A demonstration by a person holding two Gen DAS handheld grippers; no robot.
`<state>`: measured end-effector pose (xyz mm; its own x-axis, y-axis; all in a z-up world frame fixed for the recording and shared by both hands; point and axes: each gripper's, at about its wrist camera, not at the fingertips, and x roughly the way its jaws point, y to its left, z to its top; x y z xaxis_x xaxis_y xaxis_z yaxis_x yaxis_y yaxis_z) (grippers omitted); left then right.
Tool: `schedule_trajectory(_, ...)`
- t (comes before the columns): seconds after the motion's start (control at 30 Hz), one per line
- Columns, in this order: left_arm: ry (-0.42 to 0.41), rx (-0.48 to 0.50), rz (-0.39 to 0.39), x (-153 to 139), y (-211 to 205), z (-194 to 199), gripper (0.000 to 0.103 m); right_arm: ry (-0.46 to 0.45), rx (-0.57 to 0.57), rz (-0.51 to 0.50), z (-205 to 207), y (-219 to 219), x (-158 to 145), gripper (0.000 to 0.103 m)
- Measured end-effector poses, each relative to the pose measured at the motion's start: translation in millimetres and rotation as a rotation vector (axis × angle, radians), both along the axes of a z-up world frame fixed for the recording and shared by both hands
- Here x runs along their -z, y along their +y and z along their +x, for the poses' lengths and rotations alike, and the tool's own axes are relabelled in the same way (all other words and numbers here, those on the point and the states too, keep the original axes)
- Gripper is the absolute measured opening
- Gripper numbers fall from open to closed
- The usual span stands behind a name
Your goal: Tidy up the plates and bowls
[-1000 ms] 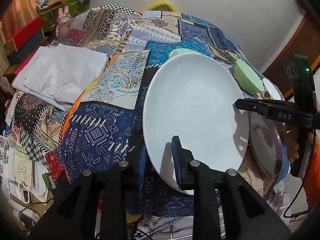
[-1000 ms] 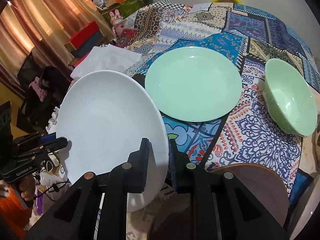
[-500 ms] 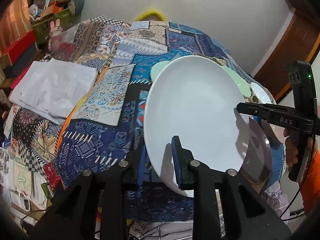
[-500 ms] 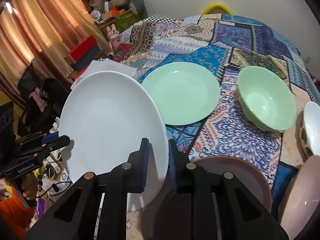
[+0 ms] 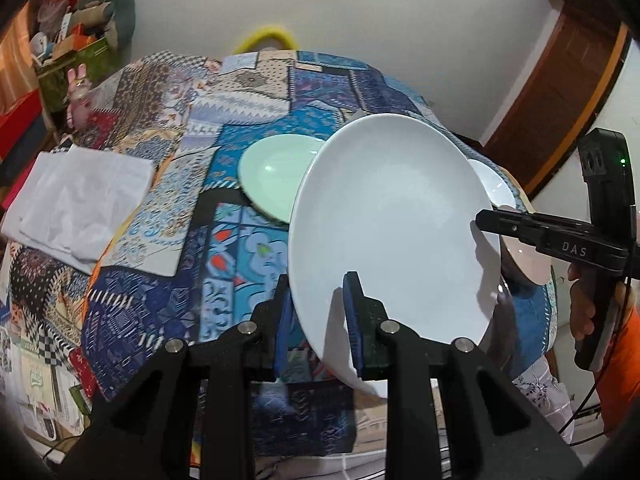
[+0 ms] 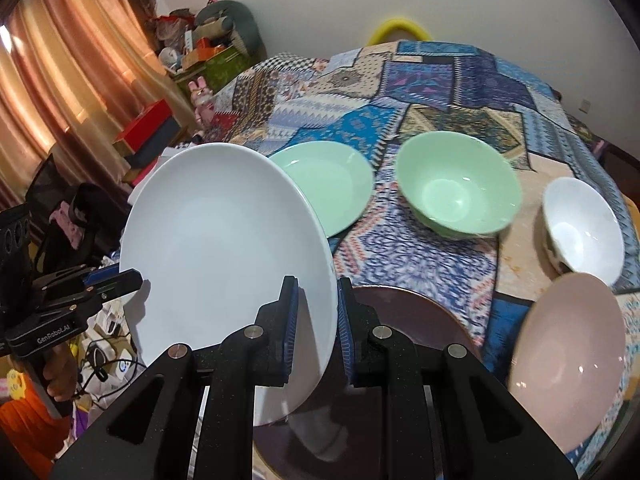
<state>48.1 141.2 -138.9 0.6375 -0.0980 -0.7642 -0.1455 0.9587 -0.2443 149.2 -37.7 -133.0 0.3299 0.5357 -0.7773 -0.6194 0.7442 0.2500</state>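
Left hand-held gripper (image 5: 318, 312) and right hand-held gripper (image 6: 314, 320) each pinch the white plate (image 6: 224, 256) by opposite rim edges, holding it tilted above the surface (image 6: 440, 92). Green plate (image 6: 328, 188) lies at 1 o'clock of it.

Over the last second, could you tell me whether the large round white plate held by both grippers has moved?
Yes. In the right wrist view the white plate has risen, now overlapping the near edge of the green plate lying on the patchwork cloth.
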Motion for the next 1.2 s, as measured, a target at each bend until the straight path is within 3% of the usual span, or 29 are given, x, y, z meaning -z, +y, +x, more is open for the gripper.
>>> schedule_trajectory(0.57,0.057,0.102,0.008,9,-61,34,0.024,0.004,0.119,0.033,-5,-72,4,0.018)
schedule_trajectory(1.2,0.178,0.166,0.049,45,-94,57,0.024,0.107,0.168,0.025,-3,-107,43,0.018)
